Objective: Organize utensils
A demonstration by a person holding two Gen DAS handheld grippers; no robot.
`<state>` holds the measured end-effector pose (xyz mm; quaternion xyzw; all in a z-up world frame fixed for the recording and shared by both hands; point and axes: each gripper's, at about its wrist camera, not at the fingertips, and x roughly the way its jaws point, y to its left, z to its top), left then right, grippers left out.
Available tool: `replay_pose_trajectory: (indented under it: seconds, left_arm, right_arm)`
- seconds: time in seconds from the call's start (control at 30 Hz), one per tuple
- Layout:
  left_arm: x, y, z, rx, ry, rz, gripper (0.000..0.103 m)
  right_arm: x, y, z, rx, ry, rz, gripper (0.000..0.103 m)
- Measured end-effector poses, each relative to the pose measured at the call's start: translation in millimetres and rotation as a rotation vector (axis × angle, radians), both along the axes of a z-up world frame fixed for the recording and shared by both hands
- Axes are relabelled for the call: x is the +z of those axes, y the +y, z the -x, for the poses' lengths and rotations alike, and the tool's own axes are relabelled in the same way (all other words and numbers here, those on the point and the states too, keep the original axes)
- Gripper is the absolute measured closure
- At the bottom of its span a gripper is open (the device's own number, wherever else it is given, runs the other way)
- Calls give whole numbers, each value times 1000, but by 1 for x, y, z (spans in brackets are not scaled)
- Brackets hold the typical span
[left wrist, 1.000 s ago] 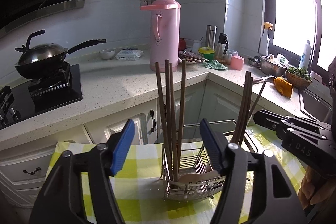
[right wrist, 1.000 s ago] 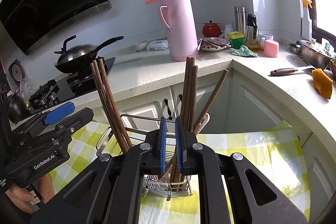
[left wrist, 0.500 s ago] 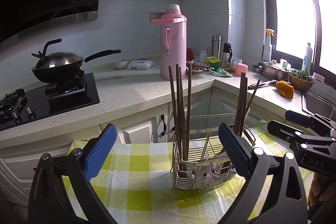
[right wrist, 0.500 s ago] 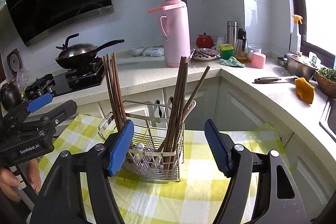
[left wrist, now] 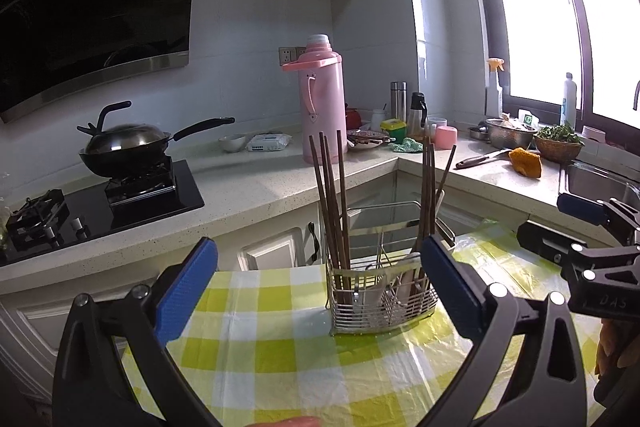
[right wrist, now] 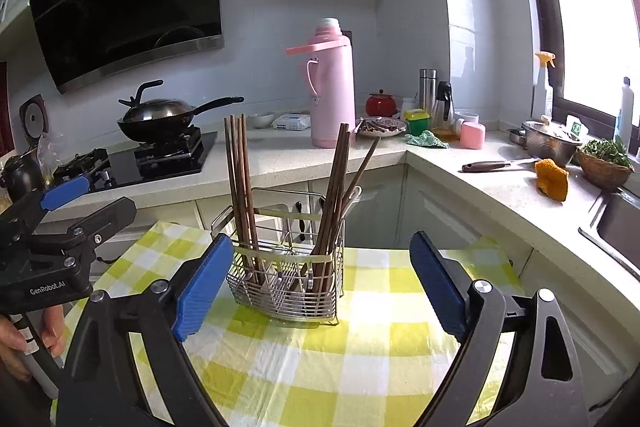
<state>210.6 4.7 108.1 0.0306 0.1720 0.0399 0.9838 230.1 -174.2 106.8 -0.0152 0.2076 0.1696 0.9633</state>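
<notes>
A wire utensil caddy (left wrist: 380, 301) (right wrist: 286, 281) stands on the yellow-checked tablecloth (left wrist: 304, 351) (right wrist: 360, 347). Brown chopsticks stand upright in its left end (left wrist: 330, 203) (right wrist: 238, 187) and lean in its right end (left wrist: 428, 199) (right wrist: 334, 199). Spoons lie low in its middle sections. My left gripper (left wrist: 320, 295) is open and empty, back from the caddy. My right gripper (right wrist: 320, 291) is open and empty, also back from it. Each gripper shows at the edge of the other's view: the right one in the left wrist view (left wrist: 580, 227), the left one in the right wrist view (right wrist: 68, 203).
A pink thermos (left wrist: 322, 115) (right wrist: 332, 87), a wok on the stove (left wrist: 124, 147) (right wrist: 160, 117), bottles and cups stand on the counter behind. A knife (right wrist: 496, 166), orange cloth (right wrist: 552, 179), metal bowl and basket of greens lie at the right, near the sink (right wrist: 616, 223).
The right gripper, shut over the right-hand chopsticks a second ago, has opened. Both grippers have drawn back and up from the caddy.
</notes>
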Motion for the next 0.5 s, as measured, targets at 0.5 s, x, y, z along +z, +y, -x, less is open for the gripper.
replay_pose_trajectory:
  seconds: [0.5]
  left_arm:
    - [-21, 7, 29, -27, 63, 46, 5]
  right_arm:
    - [-15, -18, 25, 27, 31, 4, 18]
